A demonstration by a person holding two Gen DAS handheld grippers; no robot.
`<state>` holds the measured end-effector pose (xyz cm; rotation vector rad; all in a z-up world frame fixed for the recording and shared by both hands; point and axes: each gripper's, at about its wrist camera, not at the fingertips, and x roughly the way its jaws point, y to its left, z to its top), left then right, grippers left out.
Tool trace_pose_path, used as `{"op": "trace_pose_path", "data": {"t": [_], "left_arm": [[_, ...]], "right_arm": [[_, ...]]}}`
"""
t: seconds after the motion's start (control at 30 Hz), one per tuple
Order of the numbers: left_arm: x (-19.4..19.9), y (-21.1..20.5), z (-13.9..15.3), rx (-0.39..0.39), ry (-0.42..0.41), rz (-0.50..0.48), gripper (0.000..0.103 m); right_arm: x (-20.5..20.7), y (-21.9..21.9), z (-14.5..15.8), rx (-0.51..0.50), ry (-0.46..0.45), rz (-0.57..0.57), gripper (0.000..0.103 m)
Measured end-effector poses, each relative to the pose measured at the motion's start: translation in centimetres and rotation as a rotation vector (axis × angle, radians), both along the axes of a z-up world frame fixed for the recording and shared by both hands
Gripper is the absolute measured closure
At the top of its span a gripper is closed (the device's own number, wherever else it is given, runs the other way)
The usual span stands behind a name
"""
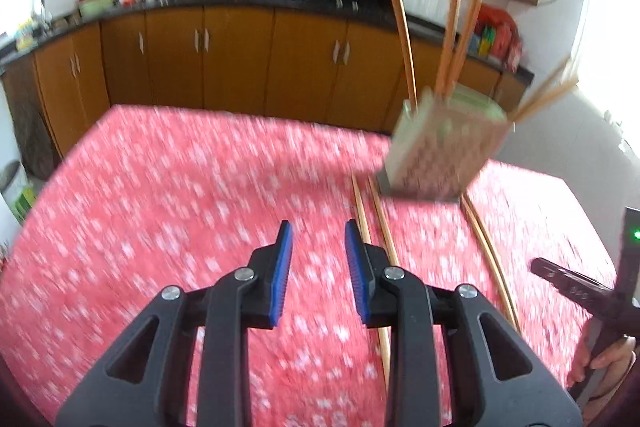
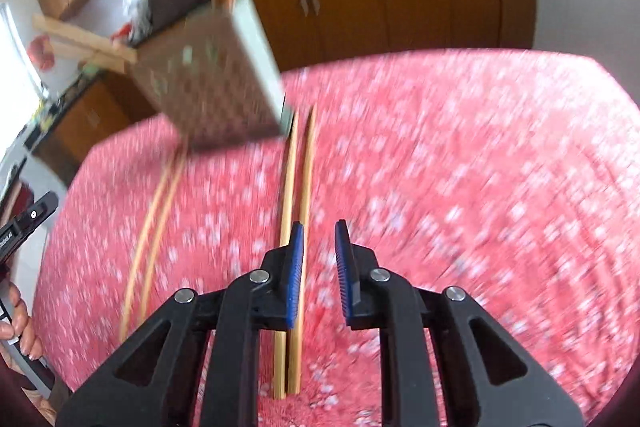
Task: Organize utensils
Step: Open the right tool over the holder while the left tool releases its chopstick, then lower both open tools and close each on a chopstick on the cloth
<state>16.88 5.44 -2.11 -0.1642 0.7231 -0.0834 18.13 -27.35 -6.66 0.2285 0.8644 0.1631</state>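
Standing on the table under its red flowered cloth, a perforated metal chopstick holder serves as the landmark; both views are blurred. Several wooden chopsticks stick up out of its top, one leaning away from the rest, and two more poke out sideways at its upper edge. On the cloth at the holder's foot lie two loose pairs: one pair runs from the holder's base straight toward the right tool, its near ends passing under that tool's left finger, and the other pair lies on the holder's other side, angled off toward the camera's left. In the left wrist view the same pairs flank the holder's base, one just beside the left tool. Both tools hover over the cloth with blue-padded jaws parted by a narrow gap and nothing between them, so each is released and grips nothing. A hand on the left tool's handle shows at the edge of the right wrist view. Beyond the holder, orange-brown cabinets with a dark counter run along the wall.
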Motion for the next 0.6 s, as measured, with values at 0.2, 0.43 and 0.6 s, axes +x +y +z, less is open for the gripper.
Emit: {"op": "trace_pose_path", "data": {"t": [0.2,0.43,0.6], "left_arm": [[-0.4,-1.6,-2.8,-0.010,0.067,-0.055,0.075],[-0.2,-3.7,-4.2,-0.014,0.118,-0.115,0.076],[0.1,-5.2,-5.5,-0.012,0.159,-0.147,0.077]], "right_arm": [[0.3,1.9,-1.7,-0.027,0.047,0.049,0.086],[0.5,0.8,-2.2,-0.103,0.046,-0.022,0.095],[0.2,-1.4,-2.0,-0.091,0.047,-0.084,0.095]]}}
